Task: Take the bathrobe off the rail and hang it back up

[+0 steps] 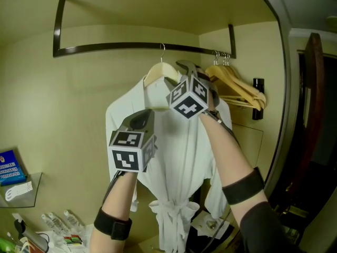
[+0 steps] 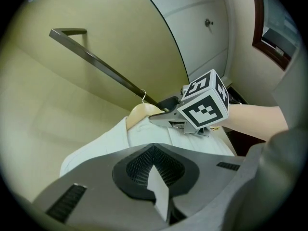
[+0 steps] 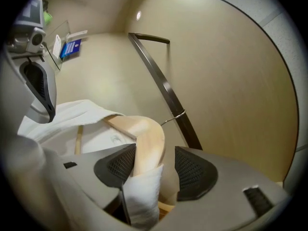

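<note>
Jaws of my left gripper (image 2: 155,174) are closed on a fold of the bathrobe (image 1: 181,157); my right gripper (image 3: 153,174) clamps the hanger (image 3: 147,138) shoulder. With its hook (image 1: 162,49) on the rail (image 1: 116,48), I judge I must next raise it clear.

bathrobe (image 1: 179,157) on hanger (image 1: 158,71) on rail (image 1: 105,48), spare hangers (image 1: 239,88) at right
</note>
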A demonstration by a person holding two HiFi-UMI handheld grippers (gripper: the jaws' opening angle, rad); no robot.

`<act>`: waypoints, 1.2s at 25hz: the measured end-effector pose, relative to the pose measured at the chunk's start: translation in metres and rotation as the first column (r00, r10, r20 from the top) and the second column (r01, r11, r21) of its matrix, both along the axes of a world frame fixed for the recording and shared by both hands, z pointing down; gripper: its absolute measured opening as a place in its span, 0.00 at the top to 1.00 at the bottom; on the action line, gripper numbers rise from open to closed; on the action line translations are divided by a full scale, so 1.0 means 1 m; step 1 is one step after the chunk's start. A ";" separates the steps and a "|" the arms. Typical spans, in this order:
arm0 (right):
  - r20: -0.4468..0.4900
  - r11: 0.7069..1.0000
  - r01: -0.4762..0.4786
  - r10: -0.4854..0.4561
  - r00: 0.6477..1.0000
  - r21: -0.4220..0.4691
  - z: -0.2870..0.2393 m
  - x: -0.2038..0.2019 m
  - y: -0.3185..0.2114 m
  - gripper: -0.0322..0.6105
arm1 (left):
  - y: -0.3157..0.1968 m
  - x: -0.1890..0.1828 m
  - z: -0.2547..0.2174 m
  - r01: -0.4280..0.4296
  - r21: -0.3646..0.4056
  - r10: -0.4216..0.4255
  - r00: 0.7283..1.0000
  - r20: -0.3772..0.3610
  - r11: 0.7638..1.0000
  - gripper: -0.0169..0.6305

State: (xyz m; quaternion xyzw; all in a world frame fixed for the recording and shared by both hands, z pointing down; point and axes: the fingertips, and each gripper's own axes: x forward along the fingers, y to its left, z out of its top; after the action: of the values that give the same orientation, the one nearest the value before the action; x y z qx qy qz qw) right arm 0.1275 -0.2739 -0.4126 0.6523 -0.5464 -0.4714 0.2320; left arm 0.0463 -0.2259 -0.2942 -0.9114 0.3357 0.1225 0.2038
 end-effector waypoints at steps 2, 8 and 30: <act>-0.009 0.999 0.022 -0.022 1.000 -0.023 0.000 -0.003 -0.006 0.56 | -0.002 0.004 0.000 -0.003 -0.003 0.003 1.000 -0.003 1.000 0.97; 0.003 0.999 0.047 -0.047 0.999 -0.006 0.002 -0.003 -0.012 0.63 | -0.011 0.013 0.005 -0.011 -0.010 0.011 1.000 0.001 1.000 0.97; -0.001 0.987 -0.013 0.013 1.000 0.159 -0.011 0.001 -0.015 0.64 | -0.026 -0.002 0.004 0.033 -0.006 -0.033 0.999 0.019 0.999 0.97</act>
State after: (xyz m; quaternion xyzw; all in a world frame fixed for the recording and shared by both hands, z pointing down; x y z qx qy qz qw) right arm 0.1290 -0.2891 -0.4236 0.6719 -0.5025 -0.5125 0.1828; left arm 0.0446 -0.2519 -0.2904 -0.9076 0.3490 0.1094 0.2061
